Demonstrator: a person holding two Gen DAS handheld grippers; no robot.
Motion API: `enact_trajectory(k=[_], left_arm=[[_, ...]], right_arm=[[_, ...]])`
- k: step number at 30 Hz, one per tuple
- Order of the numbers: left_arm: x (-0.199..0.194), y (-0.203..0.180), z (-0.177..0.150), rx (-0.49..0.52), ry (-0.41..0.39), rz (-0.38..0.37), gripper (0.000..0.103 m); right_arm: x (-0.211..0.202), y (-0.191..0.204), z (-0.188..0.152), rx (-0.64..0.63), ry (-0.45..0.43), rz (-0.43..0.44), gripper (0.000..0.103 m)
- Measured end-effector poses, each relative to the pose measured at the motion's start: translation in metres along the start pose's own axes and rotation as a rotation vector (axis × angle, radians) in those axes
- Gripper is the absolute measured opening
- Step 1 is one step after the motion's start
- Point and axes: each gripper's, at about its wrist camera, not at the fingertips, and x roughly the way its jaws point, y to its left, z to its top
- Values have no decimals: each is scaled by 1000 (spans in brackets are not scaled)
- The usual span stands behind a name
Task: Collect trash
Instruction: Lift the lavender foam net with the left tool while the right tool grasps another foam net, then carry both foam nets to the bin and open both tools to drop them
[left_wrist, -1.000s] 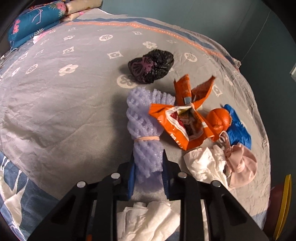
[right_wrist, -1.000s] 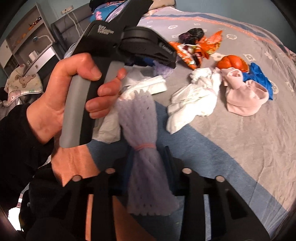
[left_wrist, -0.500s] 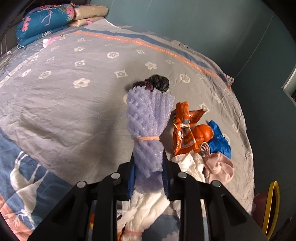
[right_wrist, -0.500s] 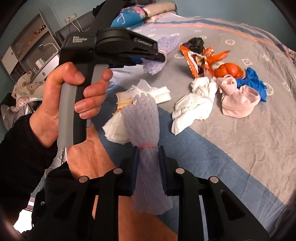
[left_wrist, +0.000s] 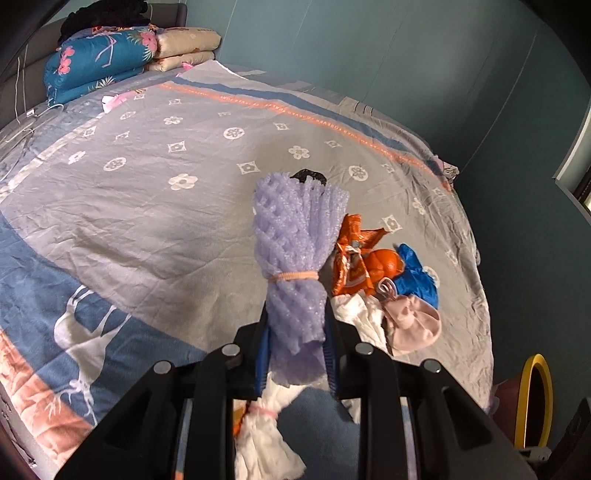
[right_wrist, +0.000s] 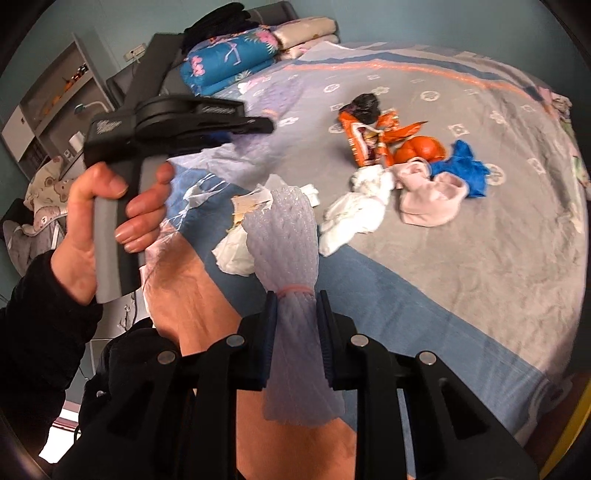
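Observation:
My left gripper (left_wrist: 295, 326) is shut on a purple foam net bundle (left_wrist: 295, 243) tied with a pink band, held upright above the bed. My right gripper (right_wrist: 295, 306) is shut on a second purple foam net bundle (right_wrist: 284, 236). On the bedspread lie an orange snack wrapper (left_wrist: 349, 262) (right_wrist: 364, 138), an orange peel (left_wrist: 384, 262) (right_wrist: 421, 147), a blue bag (left_wrist: 417, 278) (right_wrist: 461, 170), a pink cloth (left_wrist: 413, 326) (right_wrist: 432, 199), white tissue (left_wrist: 356, 319) (right_wrist: 354, 212) and a black bag (right_wrist: 364, 103). Another tissue wad (left_wrist: 266, 443) lies below the left jaws.
A person's hand (right_wrist: 110, 210) grips the left tool's black body (right_wrist: 177, 118) at the left of the right wrist view. Folded quilts (left_wrist: 96, 62) (right_wrist: 229, 62) sit at the bed's head. A yellow-rimmed bin (left_wrist: 532, 398) stands past the bed's right edge. Shelves (right_wrist: 55, 92) line the wall.
Both grippers have risen from the bed, each carrying its foam net. The right jaws narrowed onto their net. The trash pile now looks smaller and farther away.

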Motion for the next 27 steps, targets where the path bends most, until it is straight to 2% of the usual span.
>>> enact_trajectory(k=[15, 27], left_arm=[[-41, -30, -30, 44, -23, -12, 23], [-63, -70, -42, 105, -25, -13, 23]], right_arm=[[-53, -15, -9, 50, -79, -45, 21], [-91, -30, -9, 80, -151, -72, 21]])
